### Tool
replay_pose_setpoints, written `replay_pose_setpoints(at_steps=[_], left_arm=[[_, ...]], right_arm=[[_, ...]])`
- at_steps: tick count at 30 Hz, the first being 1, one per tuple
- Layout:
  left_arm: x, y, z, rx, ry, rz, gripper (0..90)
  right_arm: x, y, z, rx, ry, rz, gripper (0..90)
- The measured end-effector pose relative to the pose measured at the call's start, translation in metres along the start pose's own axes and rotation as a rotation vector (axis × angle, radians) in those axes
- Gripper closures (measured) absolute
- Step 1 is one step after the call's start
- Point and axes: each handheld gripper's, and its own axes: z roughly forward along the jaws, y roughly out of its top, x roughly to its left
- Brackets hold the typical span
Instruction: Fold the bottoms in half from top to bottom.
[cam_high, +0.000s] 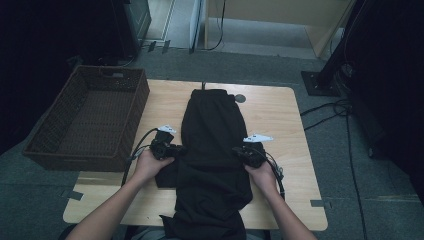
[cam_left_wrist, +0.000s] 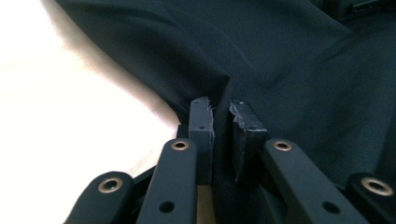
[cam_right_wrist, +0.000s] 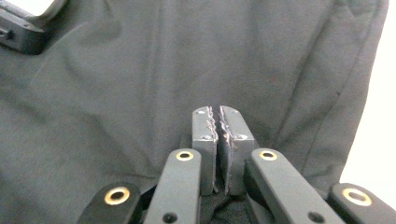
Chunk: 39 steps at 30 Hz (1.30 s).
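Observation:
A black garment (cam_high: 215, 130) lies lengthwise down the middle of the wooden table (cam_high: 280, 120), its near end hanging over the front edge. My left gripper (cam_high: 176, 149) is at the garment's left edge. In the left gripper view the garment (cam_left_wrist: 280, 60) rises in a fold between the pads, and the left gripper (cam_left_wrist: 223, 109) is shut on it. My right gripper (cam_high: 244, 151) sits at the garment's right side. In the right gripper view creases in the garment (cam_right_wrist: 140, 70) run out from the pressed pads of the right gripper (cam_right_wrist: 218, 114), which is shut on a pinch of cloth.
A dark wicker basket (cam_high: 140, 95) stands at the table's left, partly past the edge. A small round grey disc (cam_high: 240, 98) lies by the garment's far end. Cables (cam_high: 330, 107) trail on the floor to the right. Bare wood (cam_high: 165, 107) lies either side of the garment.

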Motion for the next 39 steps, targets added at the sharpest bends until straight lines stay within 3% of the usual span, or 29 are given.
replay_pose_setpoints(at_steps=[3, 9, 12, 15, 18, 23, 25, 32, 34, 37, 39], left_arm=[[-0.004, -0.009, -0.004, -0.01, -0.01, -0.021, 79.3], [-0.014, -0.024, -0.013, 0.0, -0.016, -0.022, 78.7], [-0.018, -0.032, -0.016, -0.007, -0.032, -0.046, 78.7], [-0.024, -0.037, -0.02, 0.006, -0.033, -0.034, 78.2], [-0.023, -0.037, -0.022, -0.001, -0.035, -0.036, 72.4], [-0.017, -0.025, -0.023, -0.039, -0.004, 0.003, 57.2], [-0.011, -0.018, -0.021, -0.049, 0.001, 0.0, 53.8], [0.005, 0.008, -0.01, -0.056, 0.005, 0.014, 47.9], [0.011, 0.014, -0.005, -0.052, 0.0, 0.009, 46.9], [0.019, 0.018, -0.002, -0.049, -0.002, -0.016, 45.1], [0.024, 0.018, 0.0, -0.045, 0.002, -0.03, 43.9]], right_arm=[[0.007, -0.006, -0.004, 0.004, 0.015, -0.014, 84.4], [0.02, -0.016, -0.015, 0.033, 0.039, -0.03, 83.0], [0.025, -0.021, -0.019, 0.037, 0.055, -0.031, 83.0], [0.031, -0.026, -0.024, 0.048, 0.068, -0.034, 82.7], [0.033, -0.027, -0.026, 0.056, 0.081, -0.048, 76.1], [0.021, -0.016, -0.028, 0.001, 0.076, -0.037, 63.8], [0.015, -0.01, -0.027, -0.02, 0.066, -0.032, 59.0], [-0.006, 0.01, -0.015, -0.042, 0.013, -0.022, 51.0], [-0.013, 0.01, -0.012, -0.093, -0.017, -0.025, 49.5], [-0.023, 0.016, -0.005, -0.047, -0.026, -0.006, 43.6], [-0.028, 0.017, -0.003, -0.054, -0.038, -0.003, 41.4]])
